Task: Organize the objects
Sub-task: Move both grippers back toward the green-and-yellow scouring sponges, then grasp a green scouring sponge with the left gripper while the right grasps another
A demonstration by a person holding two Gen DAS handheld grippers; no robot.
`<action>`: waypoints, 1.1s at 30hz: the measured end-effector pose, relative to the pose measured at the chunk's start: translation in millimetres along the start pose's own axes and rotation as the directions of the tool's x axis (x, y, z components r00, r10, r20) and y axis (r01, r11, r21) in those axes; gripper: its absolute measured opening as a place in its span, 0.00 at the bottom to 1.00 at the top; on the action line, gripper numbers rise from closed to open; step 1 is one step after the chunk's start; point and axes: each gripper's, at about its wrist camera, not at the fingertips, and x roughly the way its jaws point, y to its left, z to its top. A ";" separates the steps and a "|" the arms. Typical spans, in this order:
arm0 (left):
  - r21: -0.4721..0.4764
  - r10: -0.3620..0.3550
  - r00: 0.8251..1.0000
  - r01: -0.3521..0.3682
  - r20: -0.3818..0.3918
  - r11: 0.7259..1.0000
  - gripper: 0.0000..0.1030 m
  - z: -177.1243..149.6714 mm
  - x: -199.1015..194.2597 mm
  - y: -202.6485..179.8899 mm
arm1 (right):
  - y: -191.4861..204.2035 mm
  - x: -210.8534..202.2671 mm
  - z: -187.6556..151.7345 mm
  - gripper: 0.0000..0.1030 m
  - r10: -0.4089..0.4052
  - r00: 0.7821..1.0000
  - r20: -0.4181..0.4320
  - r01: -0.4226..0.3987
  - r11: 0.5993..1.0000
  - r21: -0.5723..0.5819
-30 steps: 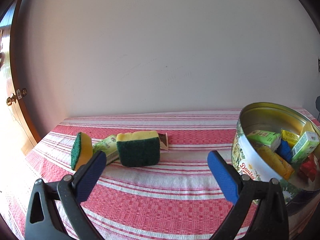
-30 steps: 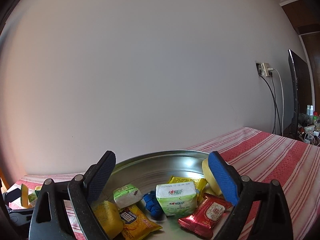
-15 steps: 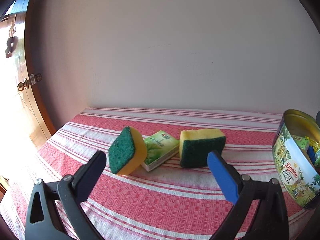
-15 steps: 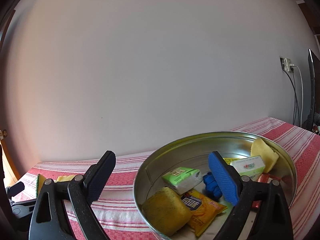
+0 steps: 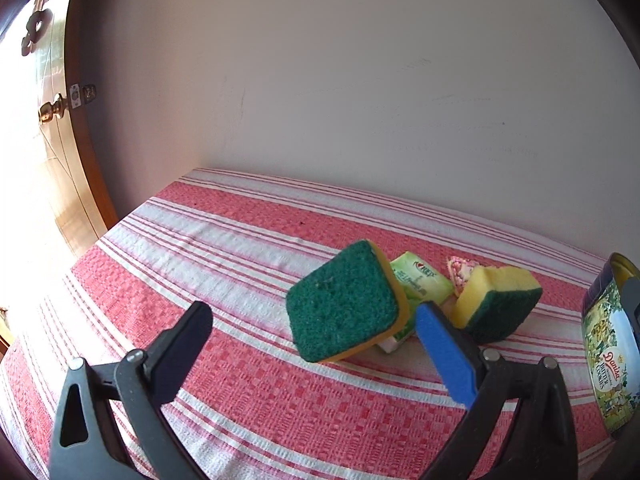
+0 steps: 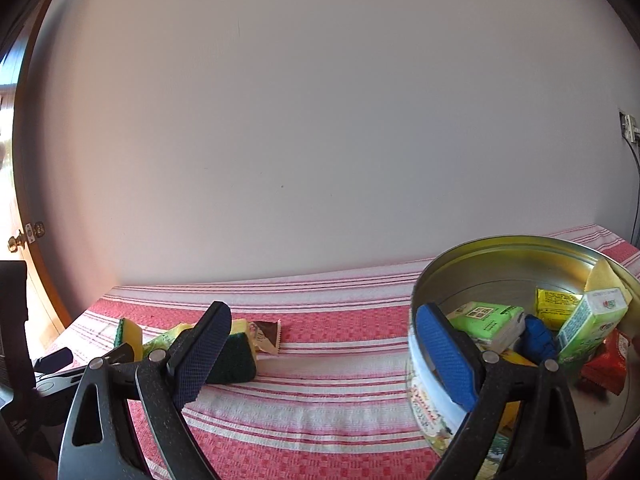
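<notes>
Red-striped tablecloth point(image 5: 248, 240) against a plain wall; the left gripper point(image 5: 312, 344) is spread empty, with a propped green sponge point(image 5: 346, 302) just ahead between its tips, likely next. Right gripper point(image 6: 320, 352), also spread empty, straddles the cookie tin point(image 6: 520, 248) rim, the tin part-filled with packets

Your left wrist camera: close, angled down over striped tablecloth point(image 5: 240, 248), cookie tin point(image 5: 604, 344) at right frame edge. Your right wrist camera: lower, nearly level, facing wall, tin point(image 6: 512, 256) close at right. Shared: tin, sponges left of tin.
</notes>
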 end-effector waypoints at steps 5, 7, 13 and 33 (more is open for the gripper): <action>-0.028 -0.019 0.999 0.018 -0.034 0.999 0.99 5.1 14.6 6.3 | 17.3 19.5 -1.9 0.93 0.055 0.995 -0.088 -0.056 0.998 -0.006; -0.033 -0.013 0.999 0.012 -0.041 0.999 0.99 8.7 20.1 5.3 | 20.8 27.1 -2.9 0.93 0.069 0.990 -0.120 -0.071 0.997 -0.007; -0.080 -0.056 0.991 0.047 -0.122 0.996 0.99 14.4 46.5 11.1 | 43.3 41.6 -8.9 0.93 0.115 0.974 -0.195 -0.117 0.993 0.000; -0.143 -0.119 0.992 0.113 -0.033 0.983 0.71 21.7 13.9 28.9 | 66.7 99.1 -19.0 0.70 0.211 0.899 -0.383 -0.196 0.978 0.076</action>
